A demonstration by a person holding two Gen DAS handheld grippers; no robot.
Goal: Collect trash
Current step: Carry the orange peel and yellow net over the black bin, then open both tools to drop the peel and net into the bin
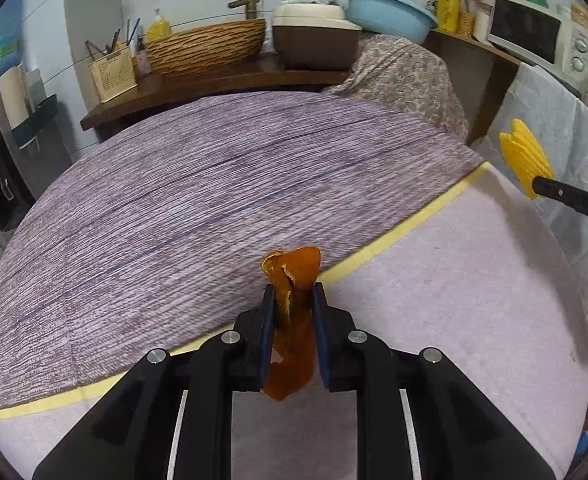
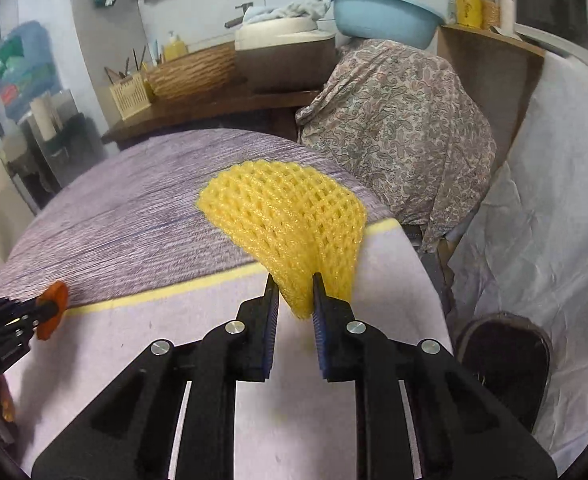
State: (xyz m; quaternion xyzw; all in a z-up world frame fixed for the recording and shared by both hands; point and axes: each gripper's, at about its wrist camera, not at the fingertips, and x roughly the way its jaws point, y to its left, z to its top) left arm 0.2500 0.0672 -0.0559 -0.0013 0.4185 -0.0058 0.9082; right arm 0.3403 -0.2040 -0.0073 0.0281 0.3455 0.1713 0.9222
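My left gripper [image 1: 293, 294] is shut on a strip of orange peel [image 1: 294, 268], held above the purple table cloth [image 1: 174, 208]. The peel hangs down between the jaws. My right gripper [image 2: 295, 284] is shut on a yellow foam fruit net [image 2: 286, 216], held above the table's right edge. The net also shows in the left wrist view [image 1: 523, 156], far right. The left gripper with the peel [image 2: 52, 308] shows at the left edge of the right wrist view.
A dark bin [image 2: 501, 356] stands on the floor right of the table. A paisley-covered object [image 2: 397, 132] and white sheet [image 2: 553, 200] lie beyond. A wooden counter [image 1: 214, 80] holds a woven basket [image 1: 206, 46] and a pot. A microwave [image 1: 533, 32] sits at right.
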